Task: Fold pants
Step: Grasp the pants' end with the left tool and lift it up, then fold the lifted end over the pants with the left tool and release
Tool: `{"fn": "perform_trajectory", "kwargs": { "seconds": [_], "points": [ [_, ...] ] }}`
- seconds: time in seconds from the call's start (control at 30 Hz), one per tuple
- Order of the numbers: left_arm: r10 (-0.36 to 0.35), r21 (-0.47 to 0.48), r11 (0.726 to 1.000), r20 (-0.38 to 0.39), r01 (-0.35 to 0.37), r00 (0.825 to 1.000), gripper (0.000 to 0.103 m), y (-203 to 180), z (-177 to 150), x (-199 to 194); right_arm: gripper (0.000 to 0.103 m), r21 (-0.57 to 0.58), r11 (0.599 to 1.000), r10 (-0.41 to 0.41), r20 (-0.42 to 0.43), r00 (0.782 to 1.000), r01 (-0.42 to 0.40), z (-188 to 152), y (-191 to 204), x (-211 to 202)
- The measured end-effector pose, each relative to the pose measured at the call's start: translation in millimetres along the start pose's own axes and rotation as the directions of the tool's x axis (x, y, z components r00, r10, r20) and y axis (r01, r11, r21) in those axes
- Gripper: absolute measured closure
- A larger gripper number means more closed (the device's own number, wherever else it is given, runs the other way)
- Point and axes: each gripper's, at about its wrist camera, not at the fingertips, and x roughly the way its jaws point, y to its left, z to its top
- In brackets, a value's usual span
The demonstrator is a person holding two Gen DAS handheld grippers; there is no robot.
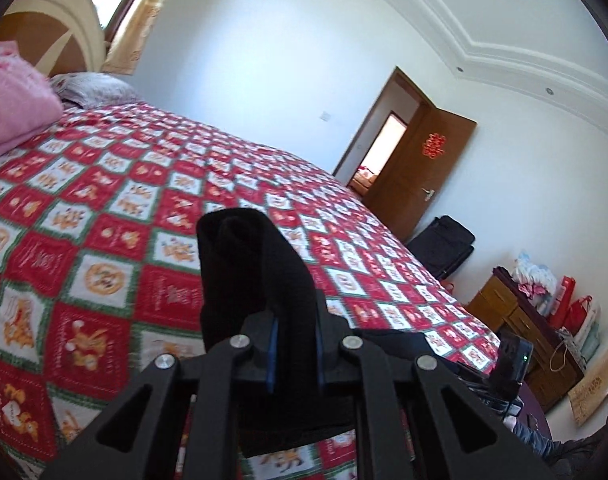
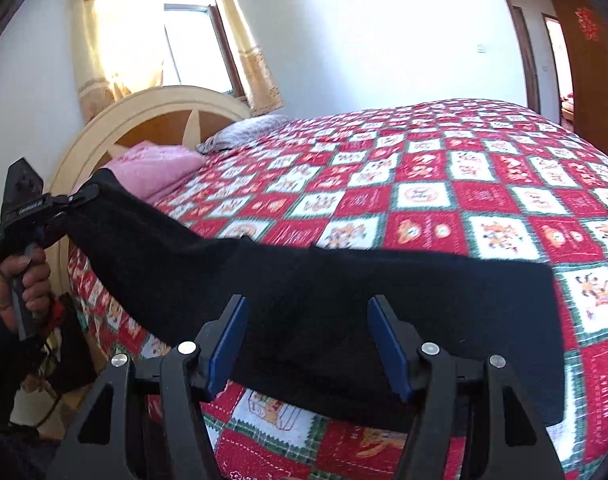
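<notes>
Your left gripper point(image 1: 296, 344) clamped one end of the pants point(image 2: 323, 304), lifted at frame left; the rest lay on the bed point(image 2: 443, 184). Your right gripper point(image 2: 307, 344) stood open, so that thin pinch could have slipped.

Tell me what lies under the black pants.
The black pants lie on the red, white and green patterned bedspread, which shows around them. Whatever sits beneath the cloth is covered. One end is lifted clear of it, pinched by the left gripper.

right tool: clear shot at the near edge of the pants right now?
Probably yes. The right tool stands open over the black pants lying flat on the bed, nothing between; the left tool grips the far end.
</notes>
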Motion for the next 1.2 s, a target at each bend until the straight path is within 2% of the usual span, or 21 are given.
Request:
{"fn": "perform_trajectory", "kwargs": {
  "seconds": [0.27, 0.4, 0.5, 0.6, 0.77, 1.07, 1.2],
  "points": [
    [-0.103, 0.072, 0.992, -0.048, 0.106, 0.994, 0.089, -61, 13, 34, 0.039, 0.123, 0.991, -0.059, 0.041, 0.997, 0.054, 17, -45, -43],
    [-0.144, 0.109, 0.982, -0.088, 0.153, 0.986, 0.089, -90, 14, 57, 0.039, 0.169, 0.978, -0.129, 0.035, 0.991, 0.121, 14, -70, -56],
    [-0.164, 0.117, 0.977, -0.124, 0.179, 0.979, 0.089, -109, 12, 74, 0.039, 0.259, 0.954, -0.163, 0.034, 0.986, 0.149, 12, -96, -61],
    [-0.184, 0.123, 0.971, -0.160, 0.205, 0.970, 0.089, -126, 8, 91, 0.039, 0.382, 0.908, -0.203, 0.041, 0.978, 0.172, 7, -125, -65],
    [-0.213, 0.150, 0.956, -0.231, 0.251, 0.949, 0.089, -158, -1, 116, 0.038, 0.466, 0.847, -0.300, 0.022, 0.954, 0.255, -4, -151, -69],
    [-0.211, 0.185, 0.937, -0.372, 0.295, 0.904, 0.089, -204, -26, 169, 0.038, 0.490, 0.825, -0.351, 0.053, 0.935, 0.282, -9, -159, -76],
    [-0.187, 0.187, 0.936, -0.452, 0.297, 0.872, 0.089, -216, -51, 204, 0.038, 0.500, 0.818, -0.353, 0.044, 0.935, 0.286, -11, -164, -72]
  ]
}}
